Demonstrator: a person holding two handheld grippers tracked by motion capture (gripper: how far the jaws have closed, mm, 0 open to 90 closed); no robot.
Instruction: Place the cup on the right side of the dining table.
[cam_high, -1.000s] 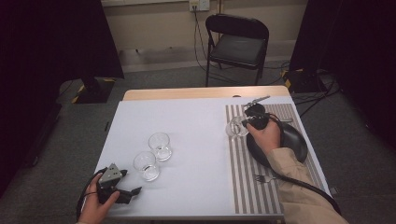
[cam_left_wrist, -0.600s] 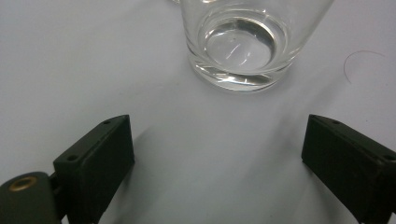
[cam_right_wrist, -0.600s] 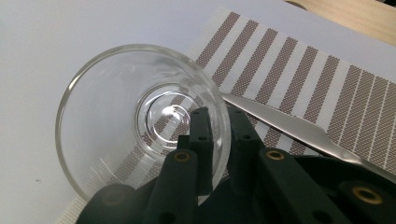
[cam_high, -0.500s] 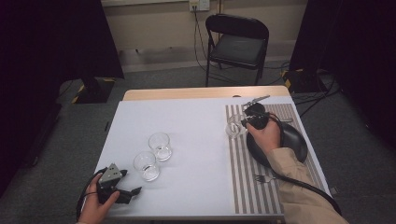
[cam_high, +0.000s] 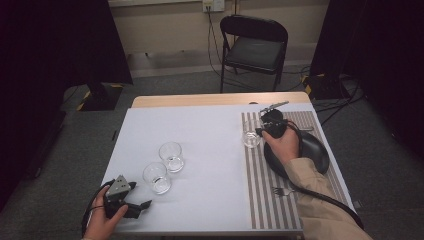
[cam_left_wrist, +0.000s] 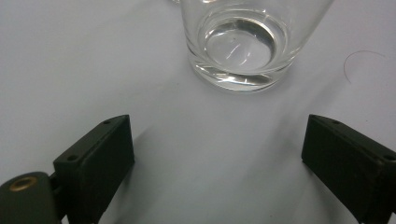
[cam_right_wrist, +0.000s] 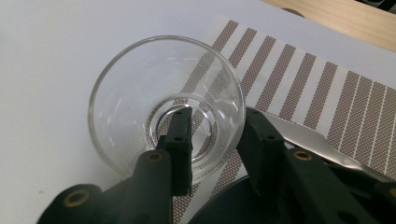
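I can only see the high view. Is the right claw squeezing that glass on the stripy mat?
Observer: No. The right gripper view shows the right claw with one jaw inside the glass and one outside. The wall is loose between them, and the jaws have just been opening.
Operator: Is the left claw around a glass too?
Observer: No. In the left gripper view the left claw is wide open over bare white table. The nearer glass stands ahead of the jaws, not between them.
Operator: Is anything in that one?
Observer: It looks empty. Its clear bottom shows through.
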